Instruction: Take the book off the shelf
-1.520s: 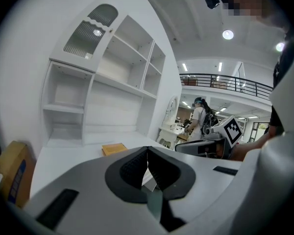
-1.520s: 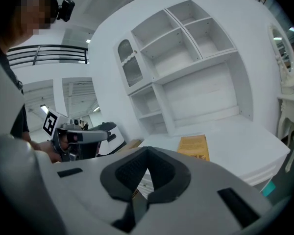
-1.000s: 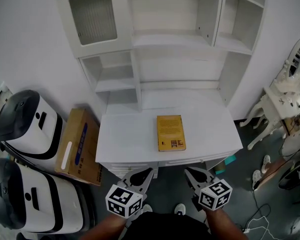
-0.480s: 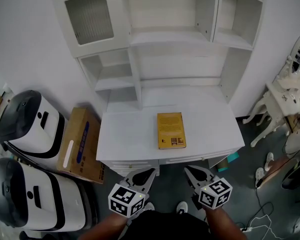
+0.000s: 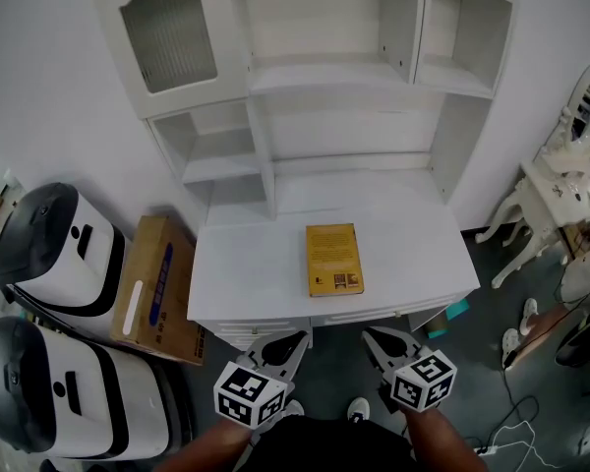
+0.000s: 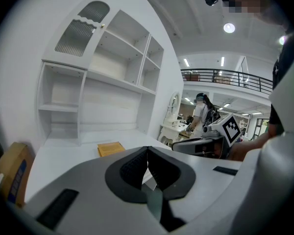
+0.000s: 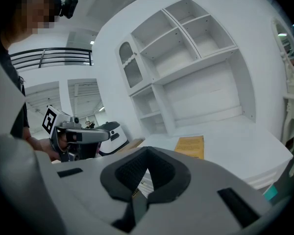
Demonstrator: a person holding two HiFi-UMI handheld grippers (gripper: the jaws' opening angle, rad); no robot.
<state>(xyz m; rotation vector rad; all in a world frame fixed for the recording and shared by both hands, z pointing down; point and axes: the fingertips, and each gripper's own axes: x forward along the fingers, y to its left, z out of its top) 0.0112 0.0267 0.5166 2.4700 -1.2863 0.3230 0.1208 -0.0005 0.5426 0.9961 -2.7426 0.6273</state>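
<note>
- The left gripper [image 5: 287, 342] and the right gripper [image 5: 379, 342] hang side by side just short of the tabletop's front edge. Each has its jaws pressed together with nothing between them. Neither can take hold like this. If one goes in without opening first, its tips would probably only shove the target along.
- The book [image 5: 334, 260], yellow, lies flat on the tabletop [image 5: 246, 273] near the middle. It is roughly ahead of the gap between the two grippers and well apart from both. It sits on no shelf.
- A book lying flat offers little edge for a jaw to slip under. The lower jaw could scrape the tabletop and push the book back toward the wall. It could also catch only the cover, so the pages flop open and the book slides out.
- A one-sided pinch at a corner may let the book swing or twist as it is lifted.
- The shelf unit [image 5: 315, 72] behind and above looks bare in every compartment that shows. Reaching up there would likely find nothing and risk knocking an upright.
- The cardboard box [image 5: 155, 288] leans beside the desk on the left, so a wide swing of the left gripper could clip it.
</note>
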